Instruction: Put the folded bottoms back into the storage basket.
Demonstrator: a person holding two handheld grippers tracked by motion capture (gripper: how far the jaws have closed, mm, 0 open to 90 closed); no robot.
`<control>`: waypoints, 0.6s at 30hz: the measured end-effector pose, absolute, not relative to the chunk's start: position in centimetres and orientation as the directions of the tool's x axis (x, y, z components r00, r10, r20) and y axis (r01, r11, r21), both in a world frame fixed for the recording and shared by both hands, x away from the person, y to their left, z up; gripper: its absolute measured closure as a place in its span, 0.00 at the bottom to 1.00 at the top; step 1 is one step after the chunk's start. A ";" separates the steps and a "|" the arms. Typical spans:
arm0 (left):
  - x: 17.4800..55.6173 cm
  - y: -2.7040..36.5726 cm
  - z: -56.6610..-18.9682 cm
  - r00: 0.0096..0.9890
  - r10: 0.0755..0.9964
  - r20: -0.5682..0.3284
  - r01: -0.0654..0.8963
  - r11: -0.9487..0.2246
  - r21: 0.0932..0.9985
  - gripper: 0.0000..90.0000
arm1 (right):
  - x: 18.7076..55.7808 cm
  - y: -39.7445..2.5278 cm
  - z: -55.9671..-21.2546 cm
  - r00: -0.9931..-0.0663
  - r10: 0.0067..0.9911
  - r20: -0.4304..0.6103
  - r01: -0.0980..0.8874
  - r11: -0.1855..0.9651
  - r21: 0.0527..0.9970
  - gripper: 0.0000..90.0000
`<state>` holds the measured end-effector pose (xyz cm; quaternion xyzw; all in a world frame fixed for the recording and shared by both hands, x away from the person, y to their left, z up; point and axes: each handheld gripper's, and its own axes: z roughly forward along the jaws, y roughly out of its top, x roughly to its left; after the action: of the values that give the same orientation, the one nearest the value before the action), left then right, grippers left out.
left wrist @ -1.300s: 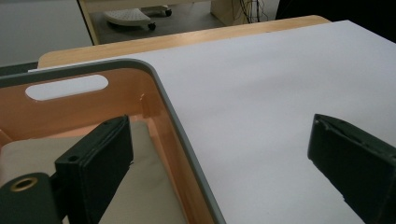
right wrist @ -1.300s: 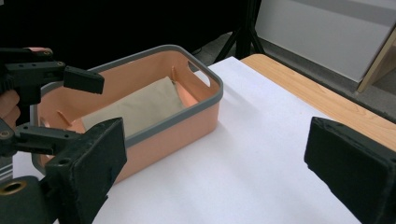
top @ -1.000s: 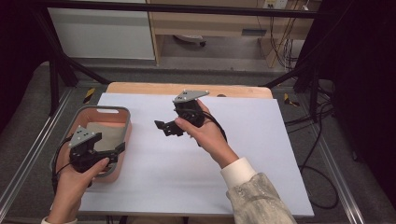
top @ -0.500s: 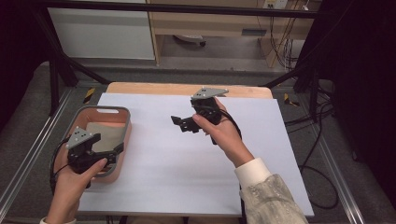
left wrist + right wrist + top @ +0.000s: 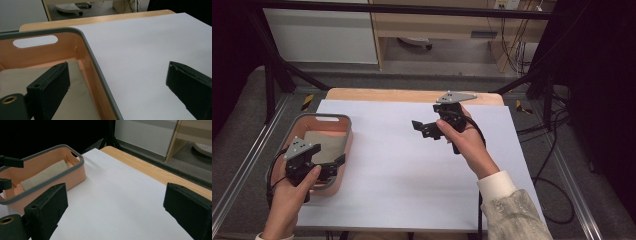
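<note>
I see the bin (image 5: pixel 343 145) at the left edge of the sheet (image 5: pixel 402 170), which lies on the table (image 5: pixel 362 94), and a cloth (image 5: pixel 324 142) lies inside it. My left gripper (image 5: pixel 329 167) sits over the bin's near right rim. My right gripper (image 5: pixel 424 129) is well apart, over the sheet's far right part.

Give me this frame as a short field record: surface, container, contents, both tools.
surface: white sheet over a wooden table
container: orange bin with grey rim, at the sheet's left edge
contents: folded beige cloth lying flat in the bin
left tool: open, jaws straddling the bin's right wall
right tool: open, held above the sheet's far middle, pointing toward the bin, holding nothing
</note>
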<state>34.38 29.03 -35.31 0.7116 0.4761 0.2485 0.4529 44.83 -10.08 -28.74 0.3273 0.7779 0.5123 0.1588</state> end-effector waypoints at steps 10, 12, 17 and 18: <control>34.4 28.8 -35.6 0.423 0.903 -0.076 0.460 -0.142 0.876 0.06 | 44.1 -13.0 -28.9 -0.701 0.707 0.094 0.352 0.229 0.907 0.07; 34.2 28.8 -35.6 0.426 0.902 -0.074 0.459 -0.144 0.877 0.06 | 44.0 -13.6 -28.9 -0.696 0.712 0.092 0.351 0.225 0.909 0.07; 34.1 28.6 -35.8 0.435 0.898 -0.070 0.463 -0.156 0.872 0.06 | 43.6 -15.0 -29.0 -0.679 0.727 0.102 0.355 0.203 0.913 0.07; 34.1 28.6 -35.8 0.437 0.897 -0.070 0.462 -0.158 0.873 0.06 | 43.5 -15.2 -29.0 -0.675 0.730 0.104 0.356 0.200 0.913 0.07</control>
<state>34.06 28.57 -35.84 0.7208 0.4714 0.2433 0.4461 43.52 -15.24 -29.00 0.3605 0.7533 0.5198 0.1800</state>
